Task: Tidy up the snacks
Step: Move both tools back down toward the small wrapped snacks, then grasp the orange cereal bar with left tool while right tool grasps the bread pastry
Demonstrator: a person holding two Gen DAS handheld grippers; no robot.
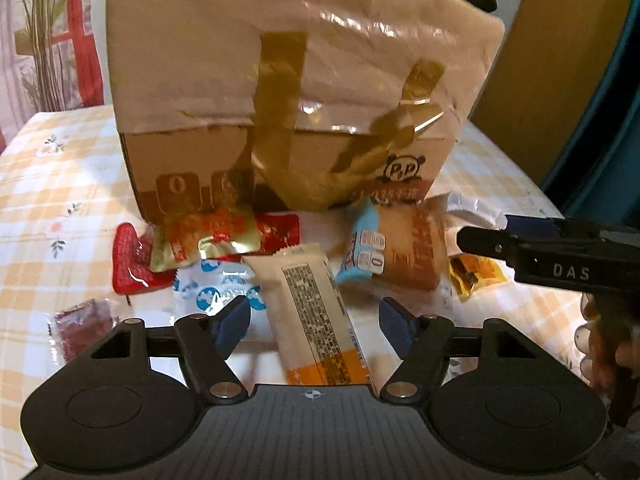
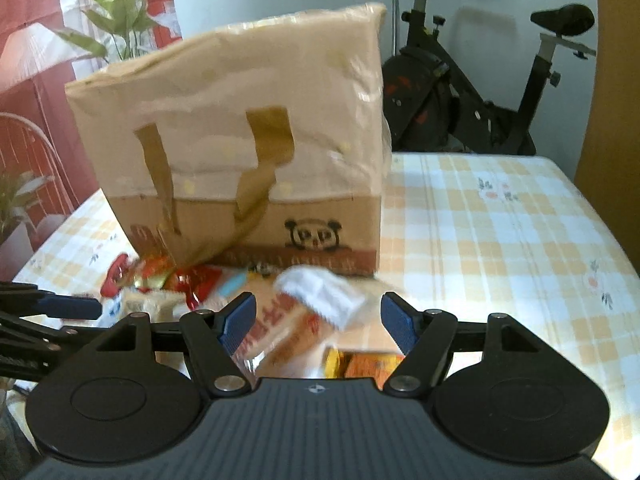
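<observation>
From the left wrist, the left gripper (image 1: 314, 322) is partly open and holds nothing. A long cream and orange snack bar (image 1: 316, 312) lies on the table (image 1: 60, 184) between its blue pads (image 1: 234, 322), but the pads do not touch it. More snacks lie in a pile in front of a big brown bag (image 1: 280, 92) that stands near the middle of the table. The right gripper (image 1: 480, 242) reaches in from the right edge.

From the right wrist, the right gripper (image 2: 318, 322) is also partly open and holds nothing. A white packet (image 2: 324, 294) and a tan snack pack (image 2: 280, 332) lie below and between its pads, not touched. The bag (image 2: 248, 120) stands behind them.
</observation>
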